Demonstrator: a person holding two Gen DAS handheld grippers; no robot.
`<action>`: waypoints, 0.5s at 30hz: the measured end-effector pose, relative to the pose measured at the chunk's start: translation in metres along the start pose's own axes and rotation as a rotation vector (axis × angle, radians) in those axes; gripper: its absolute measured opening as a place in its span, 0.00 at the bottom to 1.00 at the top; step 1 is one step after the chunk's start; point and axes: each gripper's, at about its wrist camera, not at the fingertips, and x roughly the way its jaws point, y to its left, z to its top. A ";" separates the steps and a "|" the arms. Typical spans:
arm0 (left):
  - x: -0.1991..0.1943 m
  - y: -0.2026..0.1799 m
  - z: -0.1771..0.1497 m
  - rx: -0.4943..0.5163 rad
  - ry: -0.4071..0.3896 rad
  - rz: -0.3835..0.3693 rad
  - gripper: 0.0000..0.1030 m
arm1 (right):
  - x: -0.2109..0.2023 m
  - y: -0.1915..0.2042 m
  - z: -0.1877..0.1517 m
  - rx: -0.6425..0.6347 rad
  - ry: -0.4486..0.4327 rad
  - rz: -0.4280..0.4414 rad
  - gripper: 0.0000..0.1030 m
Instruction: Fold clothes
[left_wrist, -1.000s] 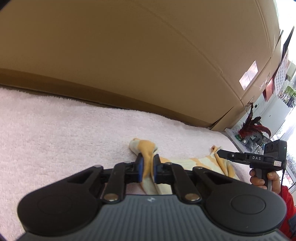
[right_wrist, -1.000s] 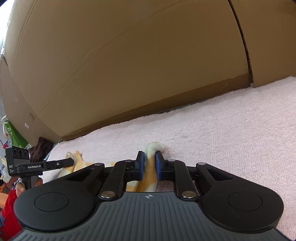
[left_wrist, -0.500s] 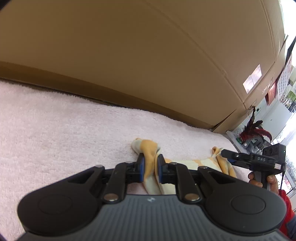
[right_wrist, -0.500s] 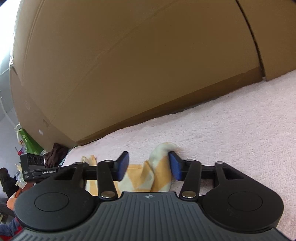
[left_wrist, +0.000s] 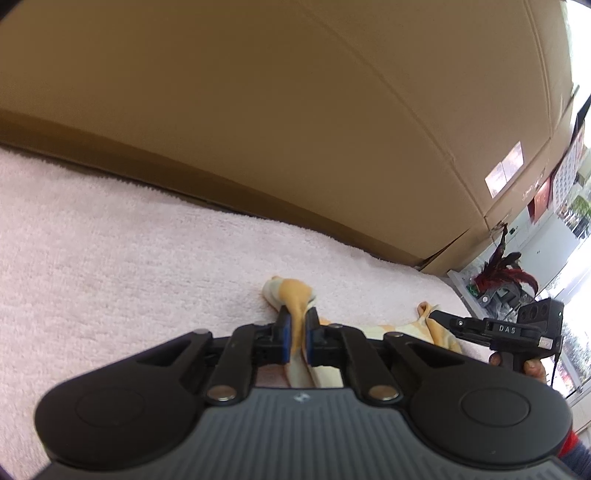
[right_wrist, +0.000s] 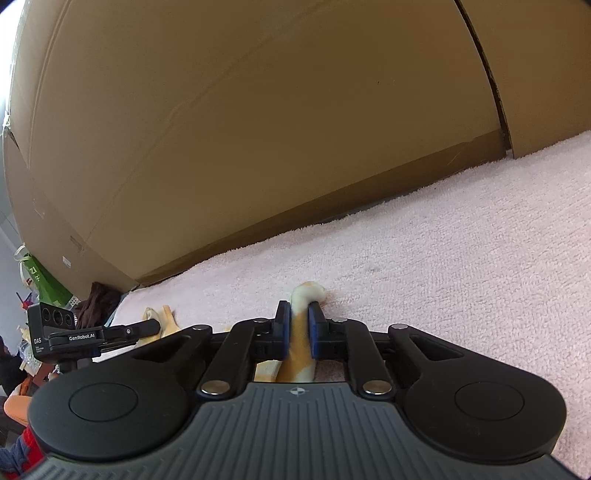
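An orange-and-cream garment (left_wrist: 291, 291) lies on the pink towel surface (left_wrist: 110, 266). My left gripper (left_wrist: 298, 325) is shut on one bunched corner of it, and the cloth runs back between the blue pads. In the right wrist view another bunched corner of the garment (right_wrist: 308, 291) pokes out past my right gripper (right_wrist: 298, 321), which is shut on it. Each view shows the other gripper off to the side: the right gripper (left_wrist: 439, 317) by an orange fold, and the left gripper (right_wrist: 147, 326) by a cream fold. Most of the garment is hidden behind the gripper bodies.
A tall cardboard wall (left_wrist: 295, 129) stands along the far edge of the towel. Past the towel's right end there are shelves with a red feathery thing (left_wrist: 506, 273). Past its left end are a green bag (right_wrist: 40, 280) and dark cloth (right_wrist: 99, 299). A hand (left_wrist: 532, 367) holds the right gripper.
The right gripper opened wide half a second ago and has shut again on the garment corner. The left jaws loosened slightly, then shut again. Both views have tilted a little upward.
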 end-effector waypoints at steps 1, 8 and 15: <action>-0.001 -0.002 0.000 0.013 -0.004 0.005 0.02 | 0.000 -0.001 0.000 0.001 -0.001 0.000 0.11; -0.008 -0.006 -0.001 0.029 -0.028 0.040 0.02 | -0.004 -0.002 -0.002 0.022 -0.012 0.004 0.11; -0.038 -0.026 0.000 0.068 -0.106 0.025 0.02 | -0.036 0.022 0.001 -0.023 -0.073 0.049 0.10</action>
